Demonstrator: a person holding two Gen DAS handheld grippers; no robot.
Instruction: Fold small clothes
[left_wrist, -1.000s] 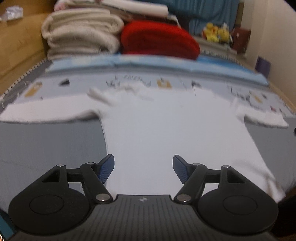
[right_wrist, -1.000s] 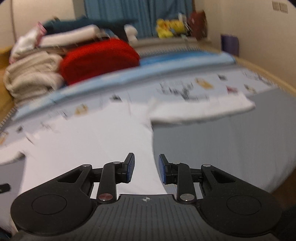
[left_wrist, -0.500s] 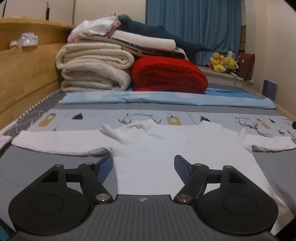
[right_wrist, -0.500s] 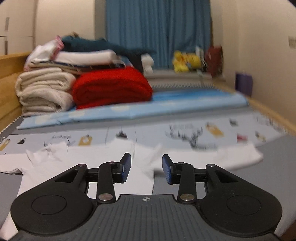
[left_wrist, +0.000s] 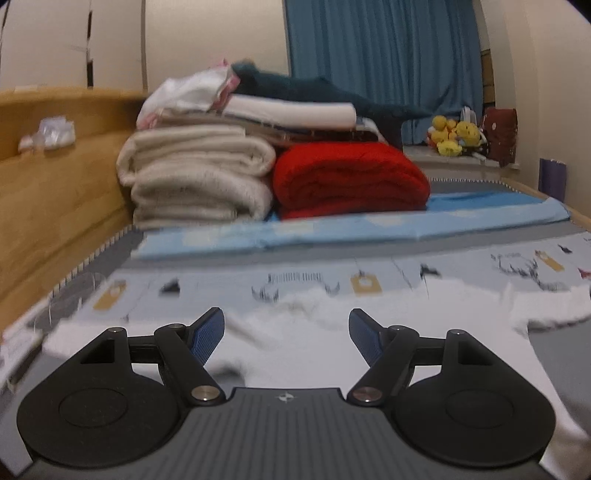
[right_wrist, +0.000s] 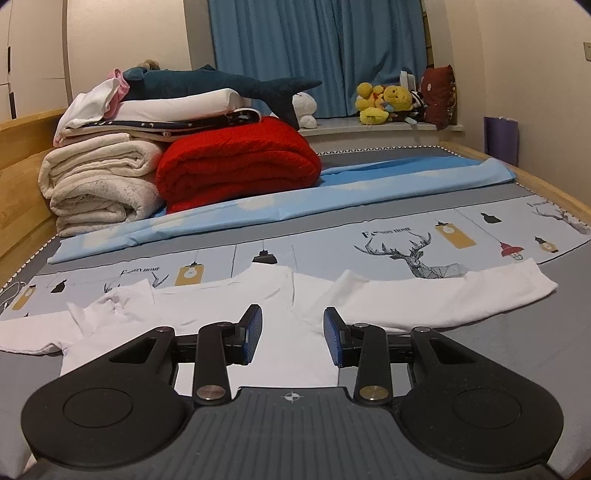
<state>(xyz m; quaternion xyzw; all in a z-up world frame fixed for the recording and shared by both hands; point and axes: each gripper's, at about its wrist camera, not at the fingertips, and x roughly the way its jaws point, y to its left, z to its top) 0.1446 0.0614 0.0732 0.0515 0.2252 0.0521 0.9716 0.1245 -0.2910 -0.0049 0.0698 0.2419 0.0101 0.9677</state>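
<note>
A small white long-sleeved shirt (right_wrist: 207, 306) lies flat on the bed with its neck toward the far side and both sleeves spread out. Its right sleeve (right_wrist: 443, 299) stretches to the right, its left sleeve (right_wrist: 33, 332) to the left. My right gripper (right_wrist: 293, 338) hovers over the shirt's body near the right armpit, partly open, with nothing between its pads. In the left wrist view the shirt (left_wrist: 317, 354) is blurred. My left gripper (left_wrist: 286, 334) stands wide open above its left half, holding nothing.
At the far end of the bed are folded cream blankets (right_wrist: 99, 184), a red blanket (right_wrist: 236, 166) and a shark plush (right_wrist: 221, 83) on top. A light blue sheet (right_wrist: 332, 192) lies before them. A wooden bed frame (left_wrist: 55, 177) runs along the left.
Both views have swung up from looking down on the shirt to a flatter look across the bed. The left gripper has risen. The right jaws have widened a little.
</note>
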